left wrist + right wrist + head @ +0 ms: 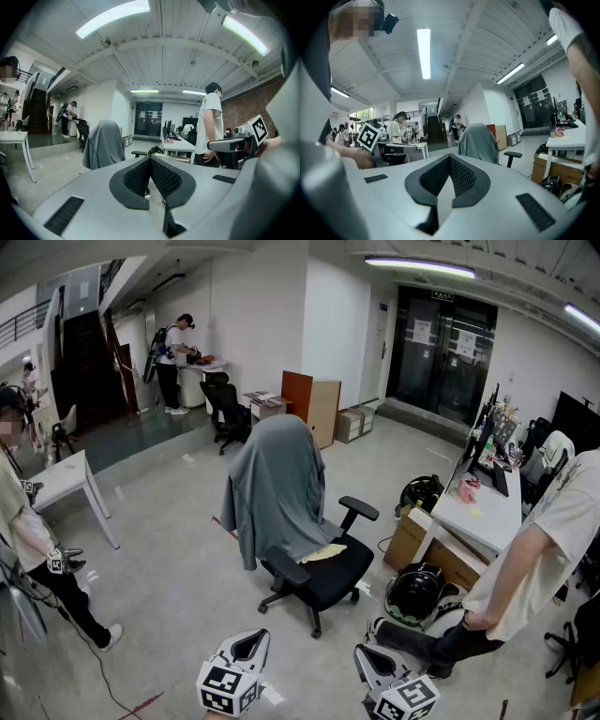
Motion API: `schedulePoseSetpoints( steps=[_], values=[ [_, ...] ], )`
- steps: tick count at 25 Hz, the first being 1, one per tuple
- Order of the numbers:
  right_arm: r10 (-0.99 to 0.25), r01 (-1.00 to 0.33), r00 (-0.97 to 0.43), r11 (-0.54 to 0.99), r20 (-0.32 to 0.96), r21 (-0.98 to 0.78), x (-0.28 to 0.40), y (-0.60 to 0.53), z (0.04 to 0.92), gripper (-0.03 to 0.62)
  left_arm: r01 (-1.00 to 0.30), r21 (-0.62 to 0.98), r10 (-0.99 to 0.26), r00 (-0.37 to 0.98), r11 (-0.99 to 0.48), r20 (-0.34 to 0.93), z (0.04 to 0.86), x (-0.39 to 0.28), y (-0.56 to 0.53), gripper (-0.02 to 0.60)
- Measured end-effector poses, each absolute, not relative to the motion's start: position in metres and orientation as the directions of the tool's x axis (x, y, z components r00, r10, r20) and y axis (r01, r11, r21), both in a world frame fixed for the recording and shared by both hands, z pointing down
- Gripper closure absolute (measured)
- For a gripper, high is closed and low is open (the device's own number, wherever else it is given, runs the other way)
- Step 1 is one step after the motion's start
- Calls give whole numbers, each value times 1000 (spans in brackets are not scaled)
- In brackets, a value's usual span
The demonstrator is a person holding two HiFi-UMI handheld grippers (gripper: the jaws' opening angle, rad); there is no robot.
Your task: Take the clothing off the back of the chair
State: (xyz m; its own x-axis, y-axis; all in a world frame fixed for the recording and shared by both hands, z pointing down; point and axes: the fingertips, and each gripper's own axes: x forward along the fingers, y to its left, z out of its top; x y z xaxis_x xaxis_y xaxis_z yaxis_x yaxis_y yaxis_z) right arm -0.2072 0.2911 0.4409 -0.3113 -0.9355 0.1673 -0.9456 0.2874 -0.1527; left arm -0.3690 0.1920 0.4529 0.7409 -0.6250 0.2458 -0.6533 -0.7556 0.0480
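Office floor, task not yet begun: grey garment (277, 486) draped over back of black chair (323, 579), hanging down past seat. Left gripper (251, 641) and right gripper (367, 654) low at bottom edge of head view, well apart from chair and pointed toward it. Jaws pressed together, nothing between them. All steps left: approach, open, grip cloth, lift it clear of backrest.

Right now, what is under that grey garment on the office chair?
The grey garment drapes the black chair, hiding its backrest completely. Below it the seat, armrests and wheeled base show, plus something pale yellow on the seat.
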Motion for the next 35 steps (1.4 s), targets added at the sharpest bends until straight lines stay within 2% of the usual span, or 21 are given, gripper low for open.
schedulePoseSetpoints(
  steps=[11,18,26,35],
  values=[
    [-961,-967,-224,197,165,-163,-135,325,446,580,-612,43,-586,774,-790,240,455,-300,207,578],
    [-980,-971,-172,151,102,-183,-87,347,437,579,-567,33,-547,806,-823,225,452,-245,226,578],
    [-982,-969,-145,116,122,-218,-59,352,445,579,-538,36,-517,825,-842,227,455,-213,222,578],
    [-975,-967,-130,85,179,-241,-36,300,468,579,-504,58,-480,847,-862,227,475,-176,162,578]
  ],
)
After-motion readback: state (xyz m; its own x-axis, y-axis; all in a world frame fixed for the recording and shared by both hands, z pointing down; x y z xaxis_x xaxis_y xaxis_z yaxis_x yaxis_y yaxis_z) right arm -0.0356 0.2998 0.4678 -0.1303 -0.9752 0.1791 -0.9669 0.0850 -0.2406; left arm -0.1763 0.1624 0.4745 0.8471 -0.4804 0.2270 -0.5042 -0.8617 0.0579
